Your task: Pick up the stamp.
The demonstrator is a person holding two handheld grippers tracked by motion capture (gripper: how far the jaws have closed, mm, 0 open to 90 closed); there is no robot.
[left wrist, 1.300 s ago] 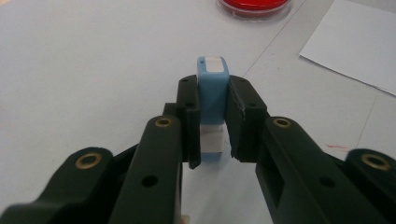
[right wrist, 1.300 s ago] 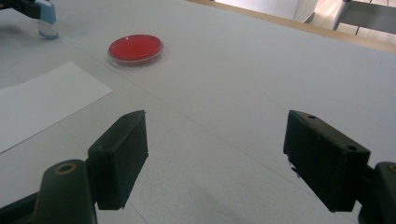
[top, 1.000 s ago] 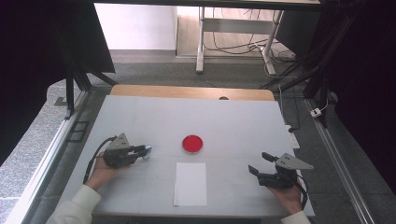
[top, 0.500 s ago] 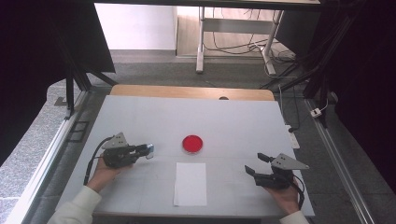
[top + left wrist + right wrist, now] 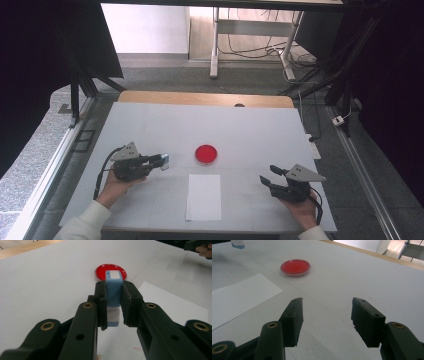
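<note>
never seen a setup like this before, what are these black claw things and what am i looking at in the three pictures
A person sits at a white table and holds a hand tool with two black jaws in each hand. The high view looks down from above. The other two pictures come from small cameras riding on each tool, looking along its jaws.

The left gripper is shut on a small blue and white block. The right gripper holds nothing; its jaws have just been closing partway and stand apart with only table between them.

On the table lie a round red dish and, nearer the person, a white sheet of paper.
</note>
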